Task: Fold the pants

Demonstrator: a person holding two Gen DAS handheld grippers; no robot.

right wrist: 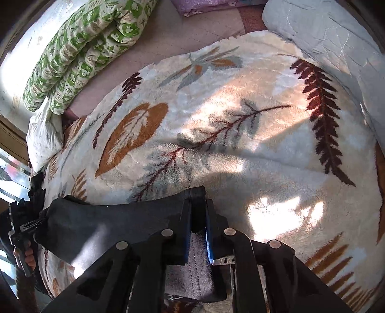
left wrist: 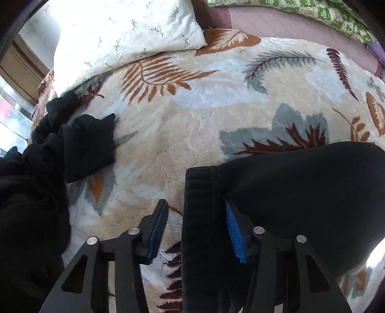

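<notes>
At the far left of the left wrist view, a heap of dark clothing (left wrist: 48,149) lies bunched at the edge of the bed, partly on the leaf-patterned blanket (left wrist: 192,115). Behind it, a white pillow (left wrist: 125,33) with small sprig prints rests against the blanket's far edge. A green patterned quilt (left wrist: 312,12) runs along the back right, on a mauve sheet (left wrist: 276,26).

The left tongs (left wrist: 196,228) stand wide apart. The ribbed waistband of the black pants (left wrist: 300,192) lies between the two blue pads; the right pad (left wrist: 234,236) touches the fabric, while the left pad (left wrist: 157,231) is clear of it, over bare blanket. The pants spread rightward from here as a broad dark panel, raised off the blanket.

In the right wrist view, the green quilt (right wrist: 79,55) is rolled up at upper left, with the white pillow (right wrist: 43,139) below it. The left tongs (right wrist: 24,228) and fingers of the person's hand (right wrist: 28,257) appear at the left margin, at the far end of the pants (right wrist: 108,221). The fabric stretches taut from there to the right tongs (right wrist: 198,224), which are narrowed onto a fold of the waistband and grip it between the pads. Sunlight patches the blanket (right wrist: 240,120) beyond. A grey-white cover (right wrist: 324,36) lies at upper right.
</notes>
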